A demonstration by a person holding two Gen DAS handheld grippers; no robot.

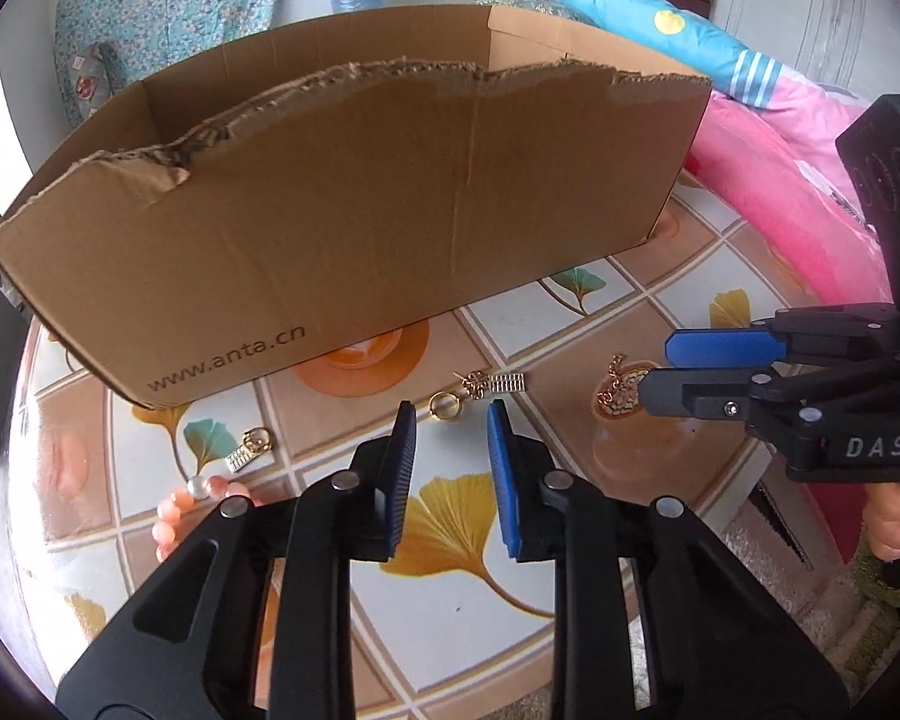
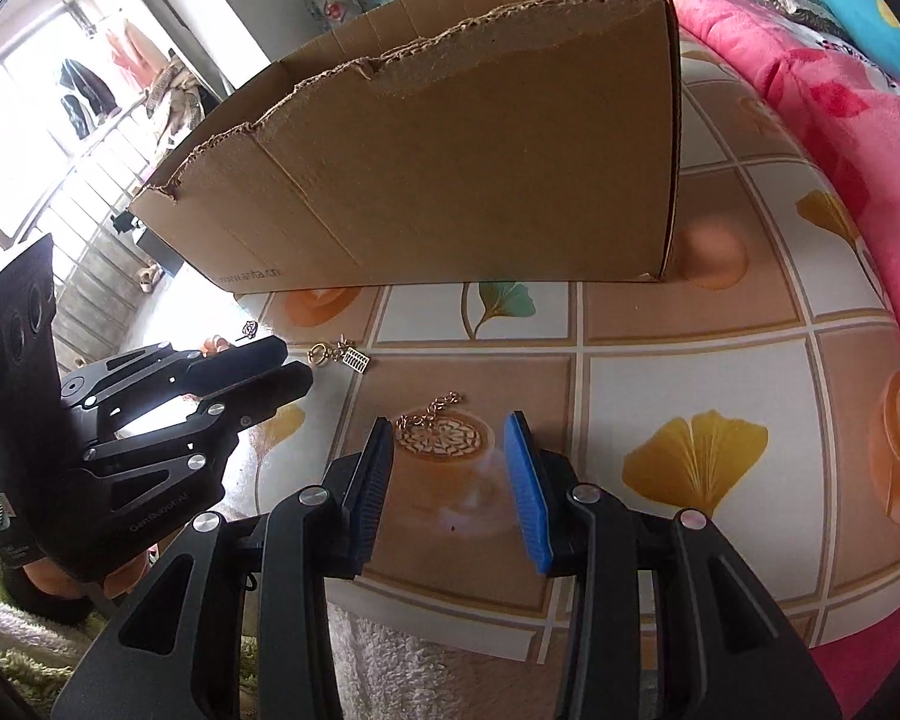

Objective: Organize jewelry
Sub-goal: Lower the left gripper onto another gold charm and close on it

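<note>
Small gold jewelry lies on the patterned tablecloth in front of a torn cardboard box (image 1: 354,204). A gold ring (image 1: 445,406) and a gold charm piece (image 1: 498,385) lie just ahead of my open, empty left gripper (image 1: 450,414). Another gold piece (image 1: 249,447) and a pearl bead (image 1: 198,485) lie to the left. A gold chain (image 2: 429,411) lies just ahead of my open, empty right gripper (image 2: 450,423); the chain also shows in the left wrist view (image 1: 618,387). The ring shows in the right wrist view (image 2: 319,354). The right gripper (image 1: 654,369) shows from the side.
The box (image 2: 450,168) stands close behind the jewelry and fills the back of the table. A pink blanket (image 2: 840,120) and a blue pillow (image 1: 660,24) lie along the right. The table edge (image 2: 630,648) runs just below the grippers, over a white towel (image 2: 426,672).
</note>
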